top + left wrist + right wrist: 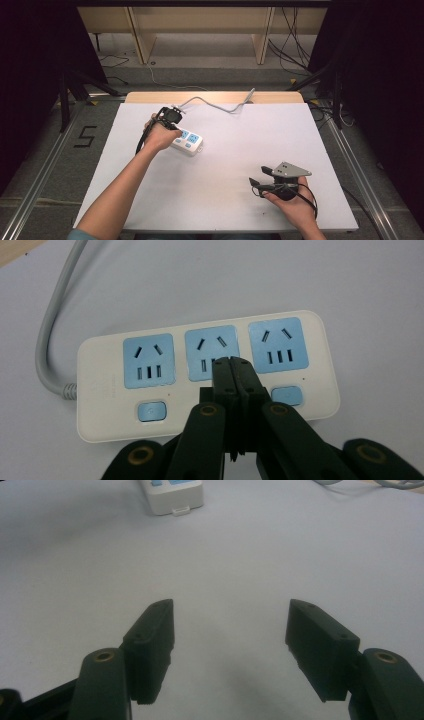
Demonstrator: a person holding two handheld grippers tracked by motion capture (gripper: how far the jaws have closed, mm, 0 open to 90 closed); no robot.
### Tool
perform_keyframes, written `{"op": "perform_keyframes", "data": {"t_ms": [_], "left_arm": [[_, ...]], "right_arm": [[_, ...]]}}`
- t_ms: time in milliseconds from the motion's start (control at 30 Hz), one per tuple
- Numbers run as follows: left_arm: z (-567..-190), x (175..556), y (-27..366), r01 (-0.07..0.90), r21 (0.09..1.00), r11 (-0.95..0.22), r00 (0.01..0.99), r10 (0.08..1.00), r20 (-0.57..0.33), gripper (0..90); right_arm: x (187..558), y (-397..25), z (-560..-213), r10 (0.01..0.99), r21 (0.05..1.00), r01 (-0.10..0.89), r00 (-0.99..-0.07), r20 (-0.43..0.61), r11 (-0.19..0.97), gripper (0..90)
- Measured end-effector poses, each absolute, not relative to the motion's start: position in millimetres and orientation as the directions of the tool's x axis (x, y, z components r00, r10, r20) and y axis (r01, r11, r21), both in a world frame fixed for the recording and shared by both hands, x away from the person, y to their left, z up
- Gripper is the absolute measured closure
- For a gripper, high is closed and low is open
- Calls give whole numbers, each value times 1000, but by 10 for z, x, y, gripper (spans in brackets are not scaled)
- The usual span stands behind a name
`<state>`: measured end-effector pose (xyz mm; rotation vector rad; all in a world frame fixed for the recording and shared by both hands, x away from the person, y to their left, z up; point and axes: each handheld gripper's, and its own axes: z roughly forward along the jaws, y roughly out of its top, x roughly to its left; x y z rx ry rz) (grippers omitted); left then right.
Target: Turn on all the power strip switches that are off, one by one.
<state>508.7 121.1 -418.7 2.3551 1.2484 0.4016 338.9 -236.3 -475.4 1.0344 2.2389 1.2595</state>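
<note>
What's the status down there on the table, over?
Left hand-held gripper shut, tips over the middle socket of the white plastic power strip with blue sockets. Right hand-held gripper open, empty, apart. Nothing in the way.

You have even, soft overhead light on the white table (pixel 225 165), while the surroundings in the high view fall off to near black. Shadows are faint. The close gripper views look slightly grainy and bluish, with your nearest tool parts soft and blurred.
</note>
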Motion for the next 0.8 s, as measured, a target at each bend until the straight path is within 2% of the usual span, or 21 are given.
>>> {"op": "perform_keyframes", "data": {"t_ms": [800], "left_arm": [[-4182, 5002, 1074, 693, 505, -514, 582, 813, 28, 899]], "right_arm": [[3388, -2366, -4752, 747, 846, 417, -664, 34, 332, 371]]}}
